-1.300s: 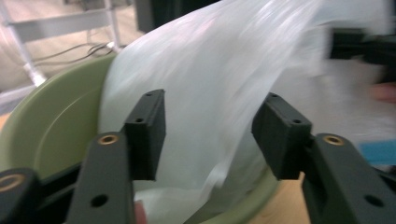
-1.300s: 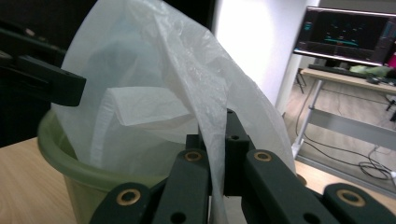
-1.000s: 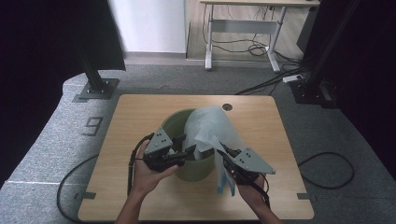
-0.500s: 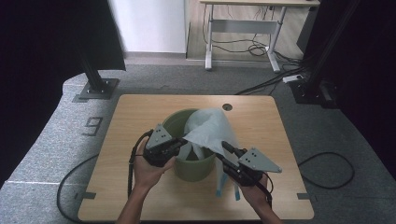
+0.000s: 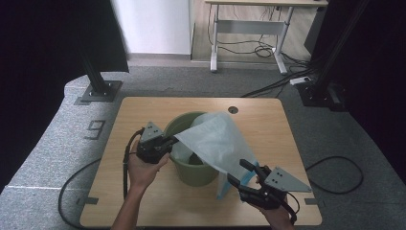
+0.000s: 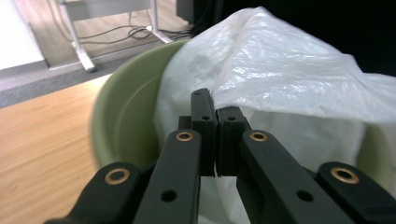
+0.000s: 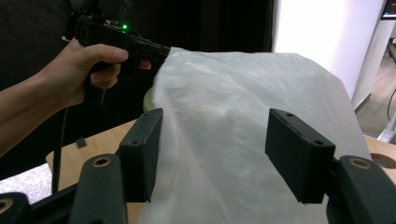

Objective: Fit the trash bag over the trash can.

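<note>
We're lining the green bin (image 5: pixel 191 167) mid-counter (image 5: pixel 143 201) with the white plastic bag (image 5: pixel 218 141), draped over its rim and trailing toward our right. Left tongs (image 5: pixel 168 142) are clenched on the bag's edge at the near-left rim, likely pinning it so it can't slide. Right tongs (image 5: pixel 243 174) have just been opening; bag lies between the jaws, unpinched, probably for a regrip.

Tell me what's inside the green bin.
Part of the white bag hangs inside the bin, pinched by the left gripper. The bag covers the bin's bottom.
</note>
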The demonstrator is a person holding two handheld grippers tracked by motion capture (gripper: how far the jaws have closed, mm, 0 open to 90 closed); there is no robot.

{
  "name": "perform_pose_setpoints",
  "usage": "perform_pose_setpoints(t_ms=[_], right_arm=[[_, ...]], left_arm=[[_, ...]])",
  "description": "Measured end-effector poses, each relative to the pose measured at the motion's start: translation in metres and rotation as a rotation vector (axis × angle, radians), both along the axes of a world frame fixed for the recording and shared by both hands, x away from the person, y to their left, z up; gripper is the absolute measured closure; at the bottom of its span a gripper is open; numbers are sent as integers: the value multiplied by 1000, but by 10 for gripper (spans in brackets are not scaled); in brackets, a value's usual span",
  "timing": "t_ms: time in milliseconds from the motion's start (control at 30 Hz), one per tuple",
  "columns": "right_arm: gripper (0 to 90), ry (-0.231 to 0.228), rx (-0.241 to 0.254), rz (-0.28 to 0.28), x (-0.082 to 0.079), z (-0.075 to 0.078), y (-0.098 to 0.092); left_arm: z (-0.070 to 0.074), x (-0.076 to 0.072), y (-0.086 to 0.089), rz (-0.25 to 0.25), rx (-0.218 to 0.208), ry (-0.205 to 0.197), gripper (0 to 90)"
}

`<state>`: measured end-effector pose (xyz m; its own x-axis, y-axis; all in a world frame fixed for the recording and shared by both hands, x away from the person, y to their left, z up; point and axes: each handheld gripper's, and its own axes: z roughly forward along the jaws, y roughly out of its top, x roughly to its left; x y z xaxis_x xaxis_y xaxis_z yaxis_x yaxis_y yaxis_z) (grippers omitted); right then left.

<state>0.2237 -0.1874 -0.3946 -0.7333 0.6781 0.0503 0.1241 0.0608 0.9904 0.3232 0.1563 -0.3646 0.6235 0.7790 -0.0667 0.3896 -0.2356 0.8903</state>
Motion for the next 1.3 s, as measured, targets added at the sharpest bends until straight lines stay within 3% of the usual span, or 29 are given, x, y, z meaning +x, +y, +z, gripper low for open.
perform_pose_setpoints(t_ms=[233, 300, 333, 367, 433, 767, 900, 1000, 1133, 1167, 1233, 1300], right_arm=[[359, 48, -9, -83, 11, -14, -22], [334, 81, -35, -145, 30, -30, -32], [334, 81, -35, -145, 30, -30, -32], [327, 115, -24, -172, 42, -41, -40], [326, 125, -17, -185, 50, -48, -45], [275, 174, -15, -186, 72, -72, -48], [284, 213, 35, -153, 87, -84, -56], [382, 216, 46, -115, 94, -90, -55], [667, 207, 40, -67, 95, -93, -50], [667, 207, 40, -67, 95, -93, -50], [822, 203, 43, -68, 93, -90, -51], [868, 176, 37, -90, 89, -84, -53]], left_arm=[[-2, 2, 14, 20, -26, 14, 876], [-1, 2, 17, 25, -26, 16, 873], [-1, 3, 18, 29, -26, 16, 873], [0, 4, 22, 38, -27, 20, 872], [0, 6, 27, 47, -30, 25, 871], [1, 9, 31, 54, -41, 33, 863], [2, 10, 31, 51, -43, 36, 860], [2, 11, 31, 51, -45, 39, 858], [0, 11, 30, 48, -42, 42, 856], [0, 11, 30, 48, -42, 42, 856], [0, 11, 30, 46, -40, 41, 856], [0, 10, 27, 42, -41, 40, 856]])
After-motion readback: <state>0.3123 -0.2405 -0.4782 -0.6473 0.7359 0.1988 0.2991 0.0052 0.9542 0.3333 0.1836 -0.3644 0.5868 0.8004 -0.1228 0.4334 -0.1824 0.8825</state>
